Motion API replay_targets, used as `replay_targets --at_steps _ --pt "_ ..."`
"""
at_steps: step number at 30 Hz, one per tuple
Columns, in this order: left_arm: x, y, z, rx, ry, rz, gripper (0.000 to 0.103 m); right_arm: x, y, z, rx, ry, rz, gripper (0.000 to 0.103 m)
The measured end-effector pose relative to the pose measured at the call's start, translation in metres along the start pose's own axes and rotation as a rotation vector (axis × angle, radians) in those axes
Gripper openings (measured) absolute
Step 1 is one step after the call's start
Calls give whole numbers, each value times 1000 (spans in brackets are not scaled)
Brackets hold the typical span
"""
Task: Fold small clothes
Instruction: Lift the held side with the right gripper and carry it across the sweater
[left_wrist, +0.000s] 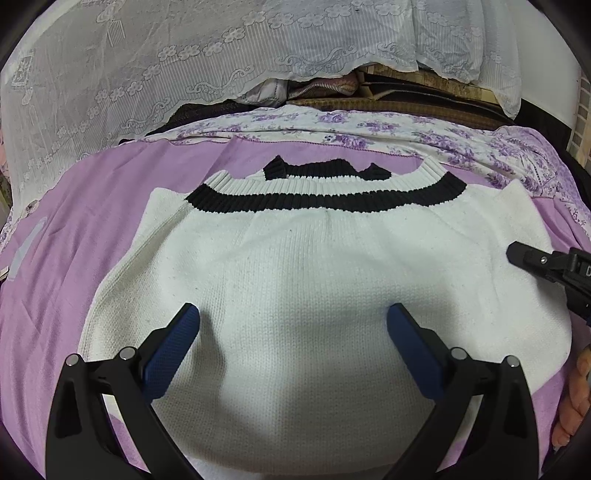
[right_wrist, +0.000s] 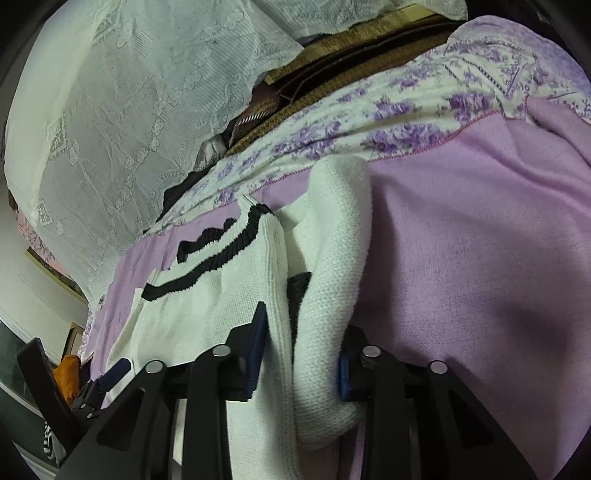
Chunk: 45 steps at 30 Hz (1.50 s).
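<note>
Right wrist: right tool (right_wrist: 301, 363) clamping sweater (right_wrist: 221, 295) sleeve; left tool (left_wrist: 293, 343) gaping wide; bulky knit possibly slipping out.

A home bedroom: a bed spread with a purple sheet (left_wrist: 92, 221) and floral bedding (left_wrist: 369, 129), white lace cloth (left_wrist: 110, 74) draped over stacked belongings behind
</note>
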<state>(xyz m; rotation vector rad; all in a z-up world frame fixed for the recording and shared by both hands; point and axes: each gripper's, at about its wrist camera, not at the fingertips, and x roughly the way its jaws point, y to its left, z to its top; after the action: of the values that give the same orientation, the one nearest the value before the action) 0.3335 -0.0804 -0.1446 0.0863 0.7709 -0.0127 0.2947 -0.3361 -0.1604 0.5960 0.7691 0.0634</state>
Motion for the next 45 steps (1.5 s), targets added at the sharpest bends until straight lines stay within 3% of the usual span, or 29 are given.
replay_targets --at_steps 4,14,26,32,36,45 --pt "-3 2 0 -4 -11 -2 99 -8 3 1 34 -10 24 27" --pt "-7 14 2 -39 -13 -28 99 -25 43 2 -34 -27 -20 25" --pt "-10 35 5 -79 -15 -50 99 -23 76 7 -115 -22 -135 25" --pt "-3 68 12 -120 17 -41 99 -22 89 10 -137 -17 -166 25" --pt "6 101 10 -188 64 -75 99 -22 97 12 -137 -17 -168 24" --pt "-7 143 4 -174 16 17 99 -22 128 15 -172 -20 -199 24"
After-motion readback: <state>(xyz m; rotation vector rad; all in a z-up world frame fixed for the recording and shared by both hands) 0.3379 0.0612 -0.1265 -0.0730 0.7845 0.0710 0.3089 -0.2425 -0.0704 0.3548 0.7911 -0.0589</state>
